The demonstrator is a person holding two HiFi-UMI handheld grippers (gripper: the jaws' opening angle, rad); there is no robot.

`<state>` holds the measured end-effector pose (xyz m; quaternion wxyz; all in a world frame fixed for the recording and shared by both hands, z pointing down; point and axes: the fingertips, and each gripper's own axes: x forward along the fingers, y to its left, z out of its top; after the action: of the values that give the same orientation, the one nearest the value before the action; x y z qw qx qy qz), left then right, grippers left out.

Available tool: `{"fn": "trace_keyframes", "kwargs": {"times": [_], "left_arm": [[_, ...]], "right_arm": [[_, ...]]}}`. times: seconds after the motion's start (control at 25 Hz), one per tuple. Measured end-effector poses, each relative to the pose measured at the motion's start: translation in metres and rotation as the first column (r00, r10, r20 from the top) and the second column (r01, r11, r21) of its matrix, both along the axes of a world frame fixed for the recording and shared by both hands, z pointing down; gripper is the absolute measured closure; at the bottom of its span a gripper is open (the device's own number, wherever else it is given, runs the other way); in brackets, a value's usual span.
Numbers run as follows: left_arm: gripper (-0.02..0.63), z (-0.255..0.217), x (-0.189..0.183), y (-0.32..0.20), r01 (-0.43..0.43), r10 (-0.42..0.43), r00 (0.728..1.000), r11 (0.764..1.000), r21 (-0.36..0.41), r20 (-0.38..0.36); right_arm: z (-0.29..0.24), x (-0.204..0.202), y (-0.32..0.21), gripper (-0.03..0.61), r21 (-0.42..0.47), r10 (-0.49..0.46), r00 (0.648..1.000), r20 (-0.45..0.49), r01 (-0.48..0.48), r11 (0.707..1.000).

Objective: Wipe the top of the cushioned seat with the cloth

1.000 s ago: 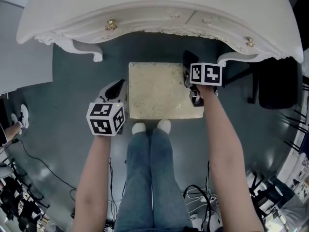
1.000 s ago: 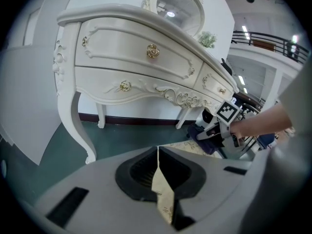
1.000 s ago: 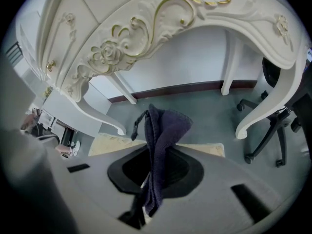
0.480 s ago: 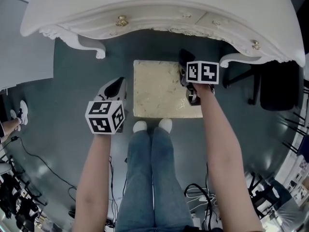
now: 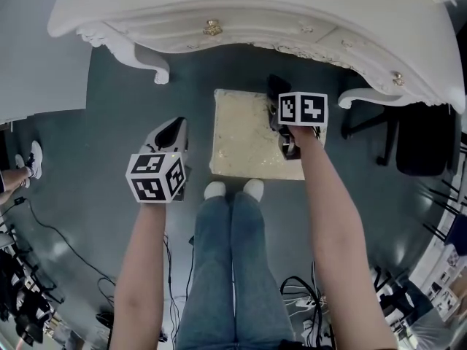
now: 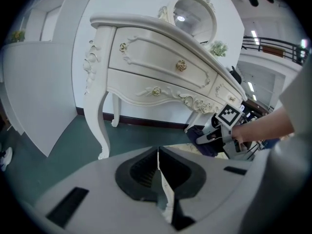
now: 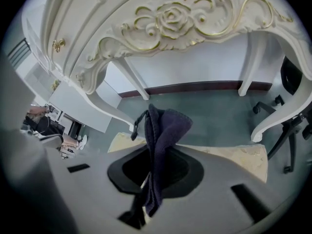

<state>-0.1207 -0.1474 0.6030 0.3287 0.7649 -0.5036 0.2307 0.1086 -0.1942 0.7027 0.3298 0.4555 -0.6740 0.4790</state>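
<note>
Pinching the cloth (image 7: 163, 126) mid-fold, your right gripper (image 5: 281, 119) has its jaws clamped on the dark fabric. A bunched wad stands out past the tips and a thinner tail trails back between them. It sits over the cushioned seat (image 5: 244, 133) at about 2 o'clock on the pad, close to the overhanging white dressing table (image 5: 255, 13).

The cloth looks soft, light and limp, with a towelling nap. It will likely fold and drag rather than slide flat, so bring the bunched end down to meet the pad, not the hard jaw tips. The bite looks deep enough to hold, though a snag on the seat's edge could tug the tail loose.

The pad itself looks yielding and lightly textured, so moderate pressure should be enough. The seat may be light enough to skid on the smooth floor (image 5: 109, 108) under a hard stroke.

Your left gripper (image 6: 160, 177) hangs over the floor at 9 o'clock from the seat. Its jaws are pressed together on nothing. If the seat needs steadying, the firm side edge at 9 o'clock looks the better place to brace than the soft top.
</note>
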Motion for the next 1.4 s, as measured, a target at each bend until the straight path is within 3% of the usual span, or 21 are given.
{"fn": "trace_keyframes", "kwargs": {"times": [0.6,1.4], "left_arm": [[0.604,0.003,-0.051,0.013,0.08,-0.08,0.997,0.997,-0.005,-0.004],[0.604,0.011,-0.089,0.034,0.16,-0.16,0.987,0.987,-0.027,-0.022]], "right_arm": [[0.0,-0.062,-0.009,0.541,-0.001,-0.065,0.998,0.018,0.065,0.998],[0.0,-0.166,-0.001,0.541,0.009,-0.172,0.981,0.093,0.172,0.985]]}}
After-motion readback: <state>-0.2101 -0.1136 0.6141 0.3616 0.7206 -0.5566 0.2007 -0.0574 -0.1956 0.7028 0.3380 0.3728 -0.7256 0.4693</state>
